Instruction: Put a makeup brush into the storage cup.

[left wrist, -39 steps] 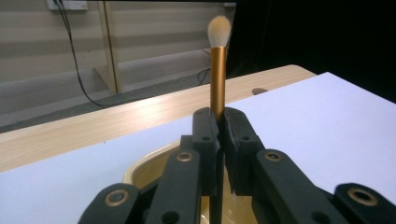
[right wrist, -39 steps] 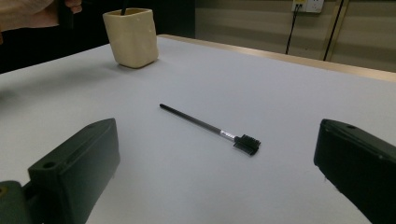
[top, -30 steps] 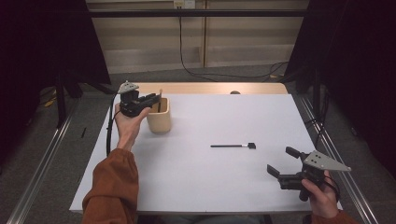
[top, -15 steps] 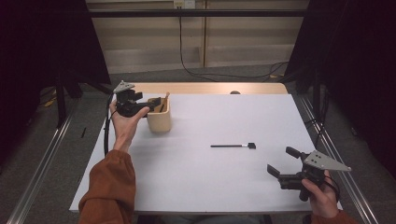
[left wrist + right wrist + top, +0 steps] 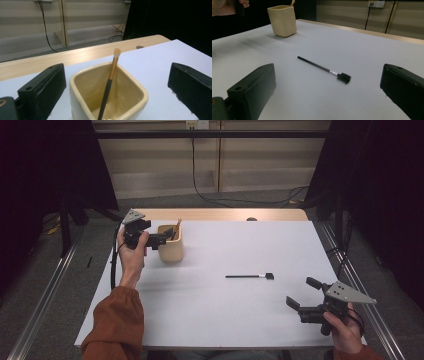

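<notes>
A cream square cup [image 5: 171, 251] stands at the far left of the white sheet. A gold-and-black makeup brush [image 5: 110, 80] leans loose inside this cup [image 5: 82, 100], bristles up. My left gripper [image 5: 162, 239] hovers just left of the cup, level with its rim. Its jaws have just been opening and now stand wide on either side of the cup in the left gripper view [image 5: 120, 85], pressing on nothing. A black spoolie brush [image 5: 248, 276] lies flat mid-table. My right gripper [image 5: 301, 293] rests open at the front right, with the spoolie [image 5: 322, 68] ahead of its jaws [image 5: 328, 92].
The white sheet [image 5: 240, 320] covers a wooden table whose bare strip [image 5: 225, 214] shows along the far edge. A dark spot [image 5: 251, 219] sits on that strip. Metal rails [image 5: 45, 290] run along the floor on both sides. A cable [image 5: 114, 267] trails from the left gripper.
The left gripper's jaws have opened and the hand has drawn slightly left, away from the cup. The gold brush now stands free in the cup. The right hand has kept still.
</notes>
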`<action>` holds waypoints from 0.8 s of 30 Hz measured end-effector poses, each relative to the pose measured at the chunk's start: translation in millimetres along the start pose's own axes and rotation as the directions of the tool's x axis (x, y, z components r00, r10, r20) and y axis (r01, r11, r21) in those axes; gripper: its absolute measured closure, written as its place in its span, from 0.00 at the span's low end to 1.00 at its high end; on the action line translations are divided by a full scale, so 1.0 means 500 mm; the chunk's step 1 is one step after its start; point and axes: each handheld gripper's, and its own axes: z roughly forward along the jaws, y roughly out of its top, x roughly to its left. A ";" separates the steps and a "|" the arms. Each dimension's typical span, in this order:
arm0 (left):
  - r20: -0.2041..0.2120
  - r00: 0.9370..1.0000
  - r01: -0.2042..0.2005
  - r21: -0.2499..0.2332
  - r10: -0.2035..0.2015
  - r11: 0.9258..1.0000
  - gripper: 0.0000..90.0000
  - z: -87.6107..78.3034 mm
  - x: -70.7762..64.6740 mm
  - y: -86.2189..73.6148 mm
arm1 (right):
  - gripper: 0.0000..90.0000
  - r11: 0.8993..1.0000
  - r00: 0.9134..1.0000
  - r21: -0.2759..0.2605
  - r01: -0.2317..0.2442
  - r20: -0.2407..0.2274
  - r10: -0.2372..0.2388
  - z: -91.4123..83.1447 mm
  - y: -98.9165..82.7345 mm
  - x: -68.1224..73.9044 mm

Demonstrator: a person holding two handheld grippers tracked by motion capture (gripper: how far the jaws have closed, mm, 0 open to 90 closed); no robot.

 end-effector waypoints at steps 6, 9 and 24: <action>0.010 1.000 -0.029 -0.021 0.030 0.999 0.02 -0.017 -0.021 -0.002 | 0.00 1.000 1.000 0.003 0.001 -0.005 -0.001 0.000 0.000 0.001; 0.030 0.999 -0.018 -0.023 0.019 1.000 0.02 -0.023 -0.030 -0.007 | 0.00 1.000 1.000 0.004 0.001 -0.005 -0.001 0.000 0.000 0.001; 0.001 1.000 -0.031 -0.063 0.031 0.998 0.02 -0.070 -0.046 -0.035 | 0.00 1.000 1.000 0.003 0.004 0.000 -0.004 -0.001 0.000 0.000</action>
